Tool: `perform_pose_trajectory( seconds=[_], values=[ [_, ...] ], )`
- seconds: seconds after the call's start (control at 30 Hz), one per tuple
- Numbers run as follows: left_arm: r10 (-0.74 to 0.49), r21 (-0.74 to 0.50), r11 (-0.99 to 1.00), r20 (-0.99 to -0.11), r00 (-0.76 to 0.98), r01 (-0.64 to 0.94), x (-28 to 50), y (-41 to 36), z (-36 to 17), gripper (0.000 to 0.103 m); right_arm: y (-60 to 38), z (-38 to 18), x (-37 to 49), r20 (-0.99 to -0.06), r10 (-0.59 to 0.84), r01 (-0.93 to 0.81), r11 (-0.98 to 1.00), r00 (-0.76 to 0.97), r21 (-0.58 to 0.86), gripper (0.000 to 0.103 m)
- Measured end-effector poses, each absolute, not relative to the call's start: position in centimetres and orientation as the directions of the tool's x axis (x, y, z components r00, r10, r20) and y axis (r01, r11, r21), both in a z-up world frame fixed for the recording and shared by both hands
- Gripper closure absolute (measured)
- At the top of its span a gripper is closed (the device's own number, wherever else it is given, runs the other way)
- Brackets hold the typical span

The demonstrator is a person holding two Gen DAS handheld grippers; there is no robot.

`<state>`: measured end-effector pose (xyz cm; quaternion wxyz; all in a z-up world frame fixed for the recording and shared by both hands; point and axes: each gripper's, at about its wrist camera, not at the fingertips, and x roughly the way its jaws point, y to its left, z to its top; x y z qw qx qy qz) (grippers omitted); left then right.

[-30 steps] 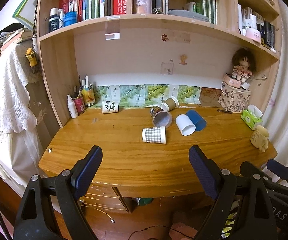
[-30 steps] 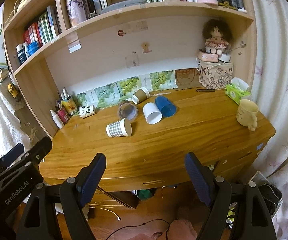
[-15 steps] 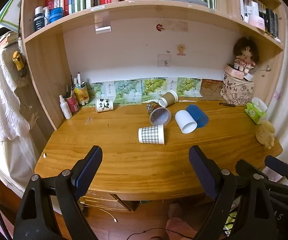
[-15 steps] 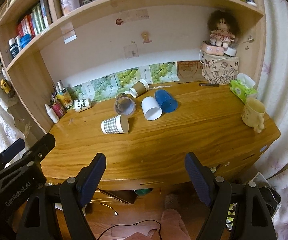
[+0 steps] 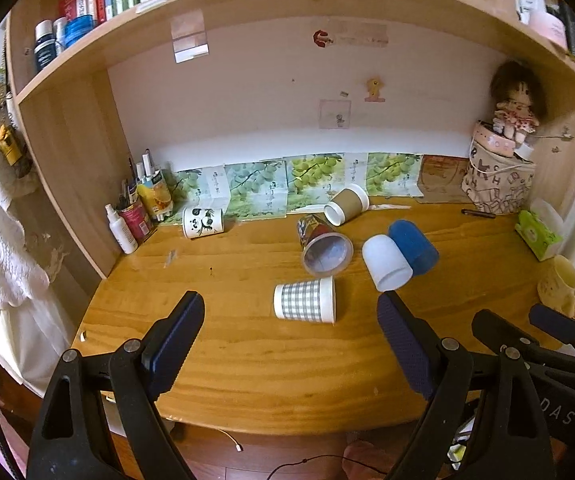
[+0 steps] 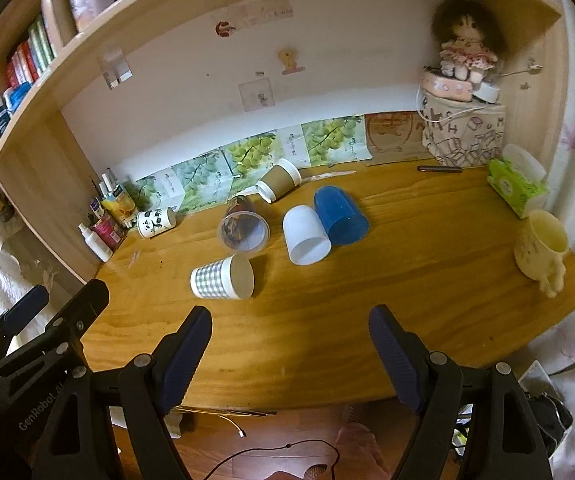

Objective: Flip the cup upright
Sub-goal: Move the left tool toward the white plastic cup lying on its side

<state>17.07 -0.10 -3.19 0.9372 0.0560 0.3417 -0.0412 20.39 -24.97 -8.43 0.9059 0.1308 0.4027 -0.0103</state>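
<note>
While checked cup (image 5: 304,300) lies sideways mid-desk (image 5: 247,360), left gripper (image 5: 289,344) and right gripper (image 6: 289,354) hover wide open, empty, near front edge.

Bare desk (image 5: 247,360) lies before you up to the checked cup (image 5: 304,301); behind it, the clear cup (image 5: 326,249), white cup (image 5: 386,258) and blue cup (image 5: 412,246) crowd together.

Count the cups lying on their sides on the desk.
6: panda cup back left, brown cup by the wall, printed cup, checked cup nearest, white cup, blue cup.
</note>
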Motion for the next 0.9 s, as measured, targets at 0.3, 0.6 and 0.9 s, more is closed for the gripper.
perform_pose_trajectory(
  seconds=[0.3,0.6,0.9],
  values=[
    [-0.045,0.098,0.984,-0.676,0.736,0.150,22.2,-3.1,-3.2,0.013,-28.0,-8.9,25.7,-0.744,0.136,0.114,0.955,0.654,0.275,0.022],
    [-0.078,0.201,0.937,-0.677,0.732,0.286,27.0,-6.8,-2.9,0.013,-31.2,-9.8,30.4,-0.749,0.197,0.118,0.931,0.633,0.345,0.022],
    [-0.164,0.247,0.842,-0.728,0.665,0.479,31.9,-9.5,-3.1,0.013,-33.8,-11.4,34.0,-0.772,0.253,0.142,0.904,0.584,0.404,0.022]
  ],
)
